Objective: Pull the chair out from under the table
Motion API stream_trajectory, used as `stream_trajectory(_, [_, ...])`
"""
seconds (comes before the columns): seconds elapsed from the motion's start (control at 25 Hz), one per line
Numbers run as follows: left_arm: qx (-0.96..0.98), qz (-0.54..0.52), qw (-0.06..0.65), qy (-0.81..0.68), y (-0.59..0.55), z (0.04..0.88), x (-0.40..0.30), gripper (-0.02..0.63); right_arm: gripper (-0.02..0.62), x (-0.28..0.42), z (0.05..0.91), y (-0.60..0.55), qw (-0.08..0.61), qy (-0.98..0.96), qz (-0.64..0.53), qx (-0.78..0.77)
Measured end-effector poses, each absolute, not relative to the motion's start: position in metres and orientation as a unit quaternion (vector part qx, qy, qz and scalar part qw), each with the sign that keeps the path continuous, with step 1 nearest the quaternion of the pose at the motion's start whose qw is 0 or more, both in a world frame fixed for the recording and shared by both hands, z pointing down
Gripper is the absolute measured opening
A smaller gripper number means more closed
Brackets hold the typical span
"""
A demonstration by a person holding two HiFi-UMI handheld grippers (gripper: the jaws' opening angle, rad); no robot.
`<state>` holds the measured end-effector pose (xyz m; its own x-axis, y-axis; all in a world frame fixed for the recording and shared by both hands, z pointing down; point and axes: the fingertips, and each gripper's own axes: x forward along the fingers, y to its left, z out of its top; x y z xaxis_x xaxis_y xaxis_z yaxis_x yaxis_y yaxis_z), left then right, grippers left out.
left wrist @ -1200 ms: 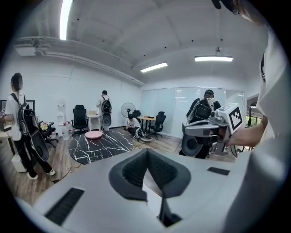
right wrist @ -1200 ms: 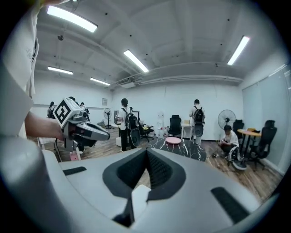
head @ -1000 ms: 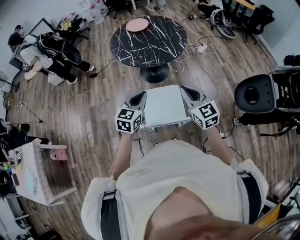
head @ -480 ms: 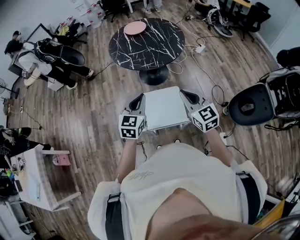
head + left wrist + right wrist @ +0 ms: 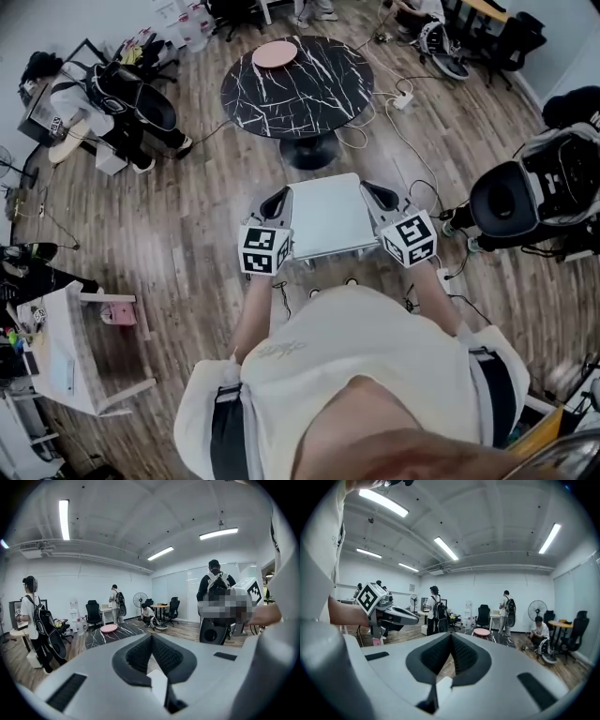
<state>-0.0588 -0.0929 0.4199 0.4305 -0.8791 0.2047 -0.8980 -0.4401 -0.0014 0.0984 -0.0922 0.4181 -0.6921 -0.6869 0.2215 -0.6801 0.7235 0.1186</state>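
The white chair (image 5: 326, 214) stands on the floor, clear of the round black table (image 5: 298, 86), with its wide side running left to right. The left gripper (image 5: 277, 201) and right gripper (image 5: 379, 197) each pinch one side edge, jaws pressed nearly together. Everything beneath the chair's flat top is hidden, so its front and back cannot be told apart.

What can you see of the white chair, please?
The chair is a plain white, smooth, roughly square seat seen from above, lying level, with pale legs showing under its near edge. It sits clear of the round black table. The left hand-held gripper and right hand-held gripper, both shut, clamp its left and right sides.
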Motion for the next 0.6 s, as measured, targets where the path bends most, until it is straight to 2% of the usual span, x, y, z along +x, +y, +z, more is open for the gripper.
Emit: stream_trajectory(0.6, [0.844,0.085,0.058,-0.526,-0.104,0.424,-0.058,0.018,0.005,0.105,0.42,-0.099,0.133,-0.917,-0.017,0.375])
